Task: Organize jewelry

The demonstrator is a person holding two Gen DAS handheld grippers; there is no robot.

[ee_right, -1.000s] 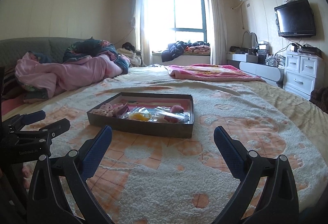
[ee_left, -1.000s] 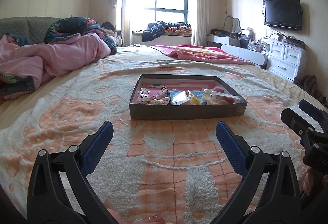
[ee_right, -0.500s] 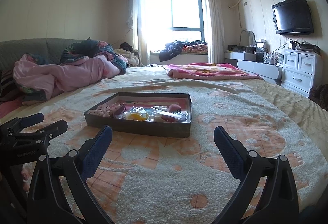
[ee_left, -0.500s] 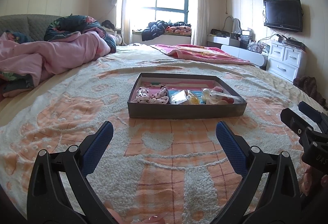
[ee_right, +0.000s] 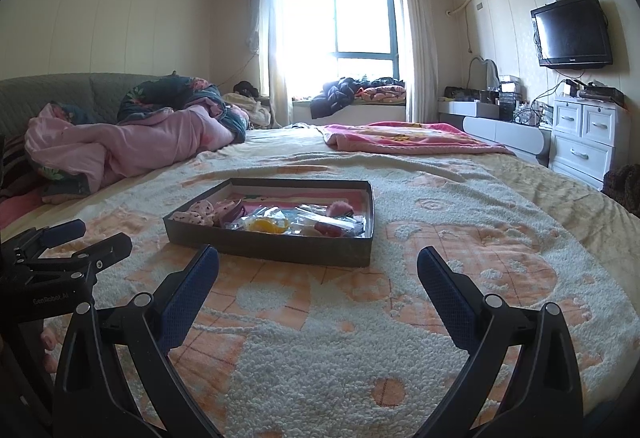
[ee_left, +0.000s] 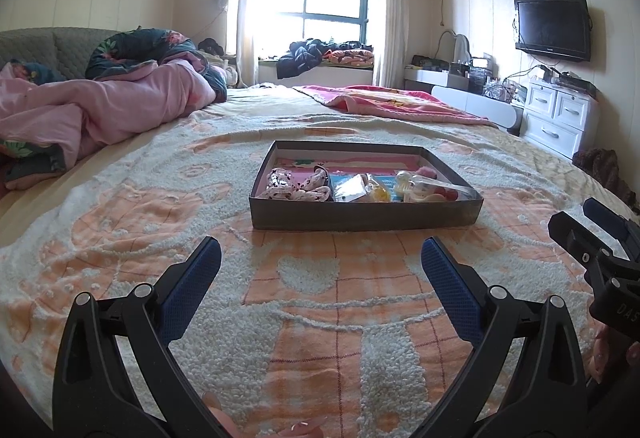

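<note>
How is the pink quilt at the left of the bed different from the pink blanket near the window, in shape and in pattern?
The pink quilt is bunched into a tall, rumpled heap, while the pink blanket lies spread low and nearly flat. The quilt is pale plain pink with a dark floral side showing; the blanket is deeper pink with a yellow printed figure. The quilt lies against the grey headboard; the blanket lies toward the white cabinets. Both rest on the bedspread, beyond the tray.

A wide bed (ee_left: 120,246) is covered with a nubby cream-and-orange patterned blanket (ee_left: 328,310). A shallow dark tray (ee_left: 360,215) sits on it near the middle. A crumpled pink quilt (ee_left: 100,109) lies at the left, and a pink-red blanket (ee_left: 384,103) is spread at the far side.
</note>
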